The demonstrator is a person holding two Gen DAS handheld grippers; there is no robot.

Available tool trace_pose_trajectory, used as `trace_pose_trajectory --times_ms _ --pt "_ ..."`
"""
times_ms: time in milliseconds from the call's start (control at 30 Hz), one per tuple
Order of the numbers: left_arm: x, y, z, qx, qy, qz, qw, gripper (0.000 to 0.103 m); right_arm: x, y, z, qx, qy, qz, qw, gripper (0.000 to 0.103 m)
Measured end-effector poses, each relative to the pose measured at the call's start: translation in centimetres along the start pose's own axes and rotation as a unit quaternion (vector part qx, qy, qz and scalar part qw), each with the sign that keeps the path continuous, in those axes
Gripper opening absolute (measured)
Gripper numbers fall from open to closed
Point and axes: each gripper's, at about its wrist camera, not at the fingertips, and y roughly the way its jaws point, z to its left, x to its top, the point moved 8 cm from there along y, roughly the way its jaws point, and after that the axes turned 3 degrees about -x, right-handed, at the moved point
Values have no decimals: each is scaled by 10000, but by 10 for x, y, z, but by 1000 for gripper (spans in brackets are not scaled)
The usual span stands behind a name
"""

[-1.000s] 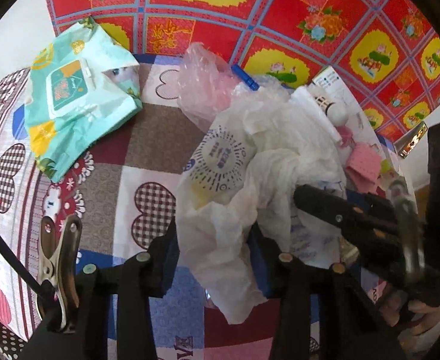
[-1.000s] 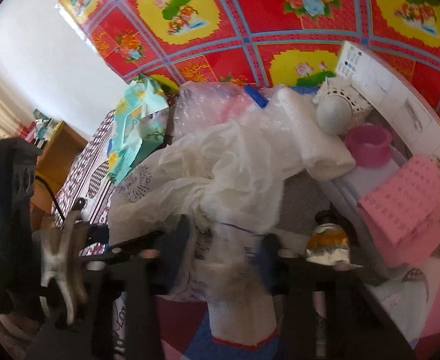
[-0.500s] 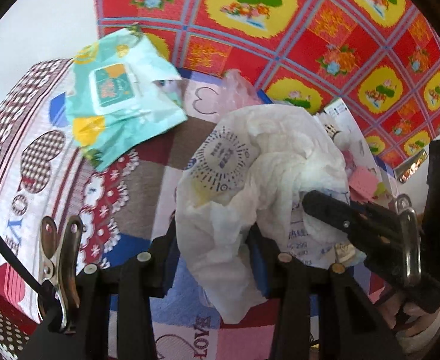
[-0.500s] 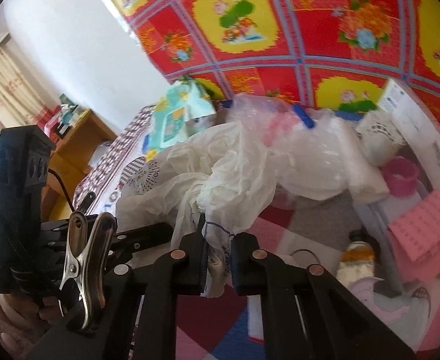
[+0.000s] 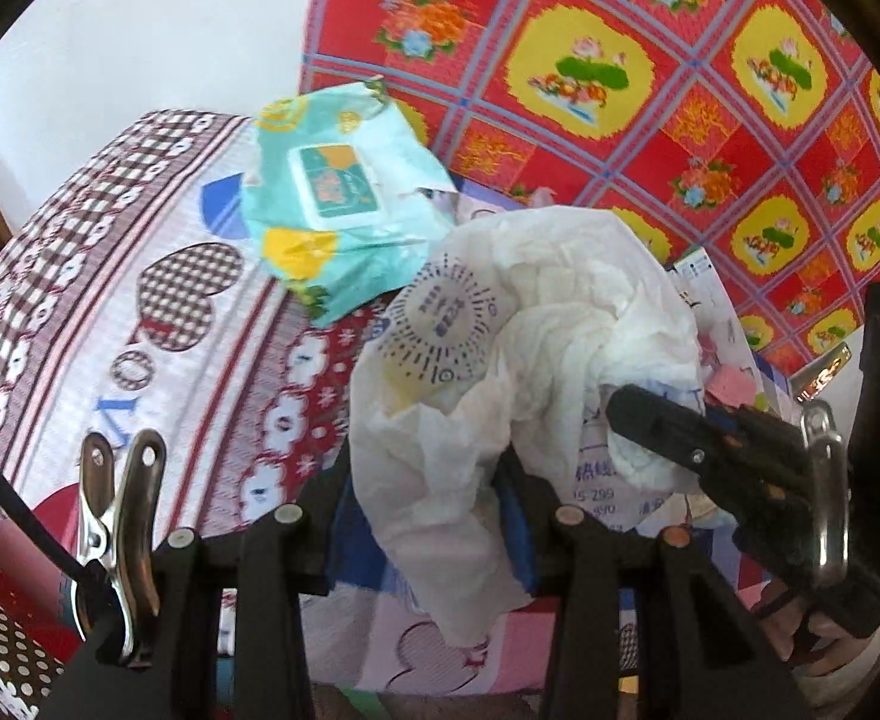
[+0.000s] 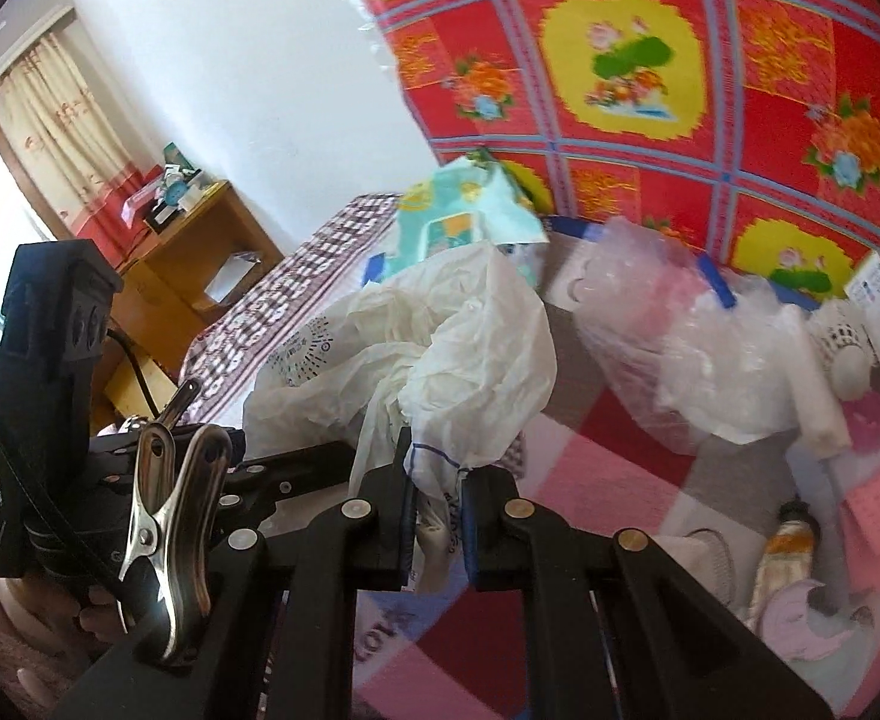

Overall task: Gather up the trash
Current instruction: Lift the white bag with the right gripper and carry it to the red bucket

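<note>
Both grippers hold a crumpled white plastic bag (image 5: 535, 324) above a patchwork bed cover (image 5: 140, 324). The left gripper (image 5: 425, 498) has its jaws pinching one bunched edge. The right gripper (image 6: 437, 516) has just closed its jaws on another.

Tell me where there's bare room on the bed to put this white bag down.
The open stretch is the patchwork cover, left of the white bag and below the teal wipes pack. The far side is crowded: a clear plastic bag, a pink calendar sheet and a small bottle lie close together by the red floral cloth.

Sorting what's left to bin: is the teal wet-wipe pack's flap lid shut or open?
Shut, as far as visible: the lid lies flat on the wipe pack. Its contents cannot be told.
</note>
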Motion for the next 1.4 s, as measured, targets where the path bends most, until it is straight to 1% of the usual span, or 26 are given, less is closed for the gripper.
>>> trace_pose_trajectory --times_ms 400,600,900,1167,1400 --pt "-6 -61 57 91 -44 -226 9997 43 -2 5 83 97 -222 -145 9996 13" --pt "-12 -86 88 118 -58 -311 9994 43 -3 12 119 129 -278 -177 9994 13" --pt "-22 -114 136 198 -36 -384 9991 43 -6 28 171 205 -300 -222 9991 13" --pt "-24 -134 168 266 -115 -484 9984 43 -3 42 211 276 -386 -267 9985 13" --pt "-19 -147 195 334 -385 -598 9969 43 9 54 238 396 -608 -202 9972 13"
